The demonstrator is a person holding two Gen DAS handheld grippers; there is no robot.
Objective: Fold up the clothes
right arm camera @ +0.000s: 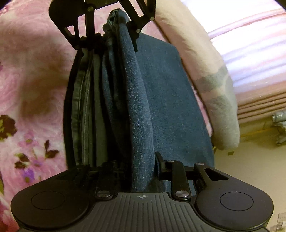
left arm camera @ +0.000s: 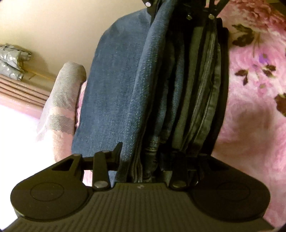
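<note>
A folded pair of blue jeans (left arm camera: pixel 116 89) hangs stretched between my two grippers, its layers bunched into a thick band. At the bottom of the left wrist view, my left gripper (left arm camera: pixel 148 160) is shut on one end of the band, and denim hides its fingertips. The right gripper (left arm camera: pixel 180 10) clamps the far end at the top edge. In the right wrist view the same jeans (right arm camera: pixel 160 98) run from my right gripper (right arm camera: pixel 132 167), shut on them, up to the left gripper (right arm camera: pixel 114 32). A loose denim panel droops below the band.
A fluffy pink floral blanket (left arm camera: pixel 250 89) covers the bed under the jeans. A pink and grey pillow (right arm camera: pixel 205 71) lies along the bed's edge. Beyond it are a beige floor (right arm camera: pixel 259 160), pink ribbed bars (left arm camera: pixel 21 89) and a foil-wrapped object (left arm camera: pixel 12 58).
</note>
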